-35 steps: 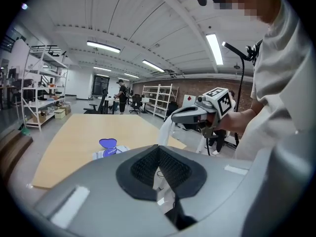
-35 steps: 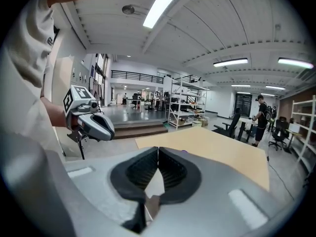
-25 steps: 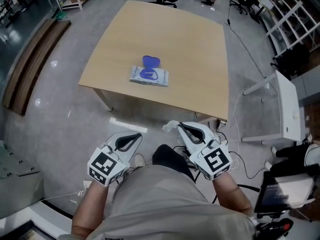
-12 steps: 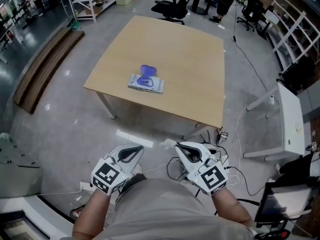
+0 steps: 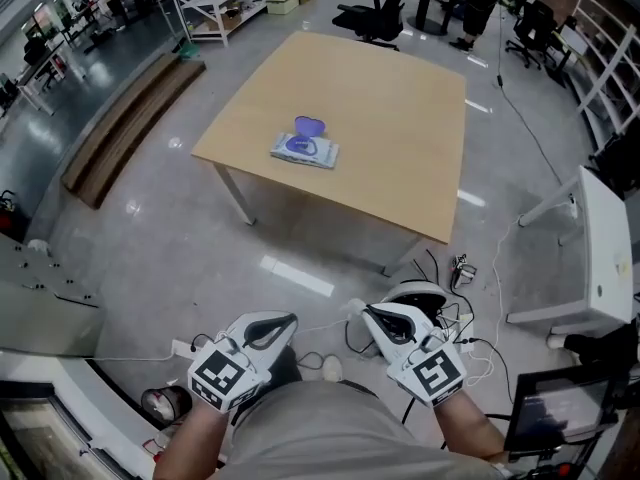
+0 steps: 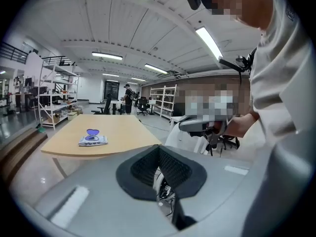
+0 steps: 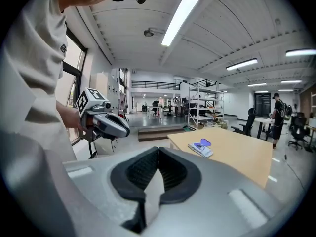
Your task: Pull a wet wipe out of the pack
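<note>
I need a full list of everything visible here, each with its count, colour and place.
table: one, light wood, ahead.
wipe pack: one, white with open blue lid, on the table's near left part.
wooden step: one, brown, on the floor left of the table.
office chairs: several, black, beyond the table.
cables: several, dark, on the floor at right.
wet wipe: one, white, in the jaws of the right gripper.
left gripper: one, grey, shut, empty.
right gripper: one, grey, shut on the wet wipe.

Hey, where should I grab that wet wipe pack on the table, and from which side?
Probably by a short end of the wet wipe pack, coming from the side: it lies flat, and its purple lid stands open at the far edge.
</note>
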